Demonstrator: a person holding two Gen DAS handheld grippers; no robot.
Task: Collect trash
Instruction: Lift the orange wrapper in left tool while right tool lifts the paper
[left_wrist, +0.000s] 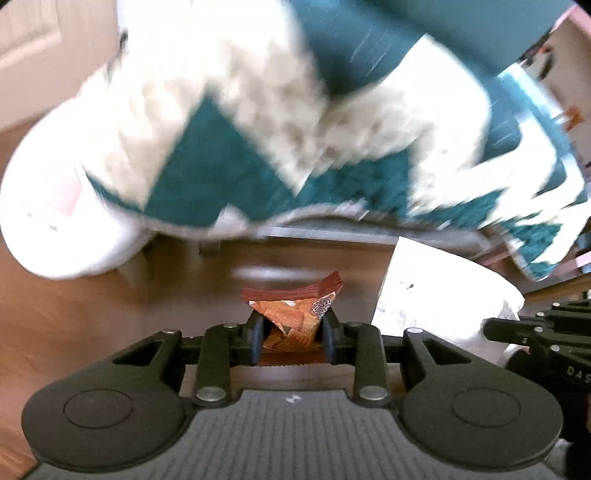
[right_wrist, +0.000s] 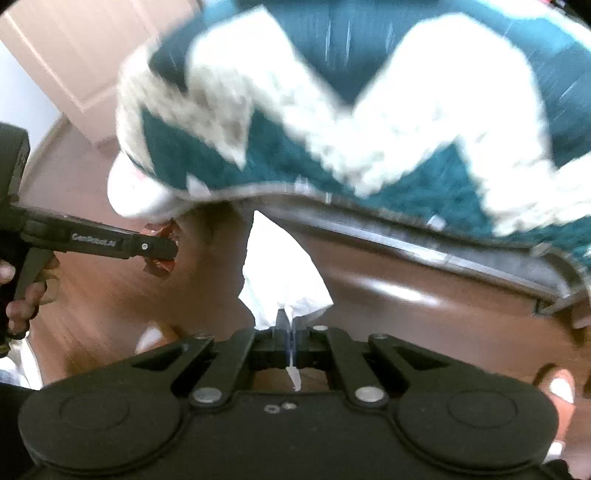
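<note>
My left gripper (left_wrist: 293, 332) is shut on a crumpled orange-brown snack wrapper (left_wrist: 295, 314) and holds it above the wooden floor. The wrapper and the left gripper also show at the left of the right wrist view (right_wrist: 162, 251). My right gripper (right_wrist: 290, 332) is shut on a white paper sheet (right_wrist: 280, 273), which hangs forward from the fingers. The same white paper shows at the right of the left wrist view (left_wrist: 436, 295), with the right gripper's black body (left_wrist: 535, 332) beside it.
A bed or sofa with a teal and white zigzag blanket (left_wrist: 258, 129) fills the top of both views, its dark frame edge (right_wrist: 443, 254) just above the brown wooden floor (left_wrist: 92, 314). A white pillow (left_wrist: 55, 221) hangs at its left end. A door (right_wrist: 85, 55) stands behind.
</note>
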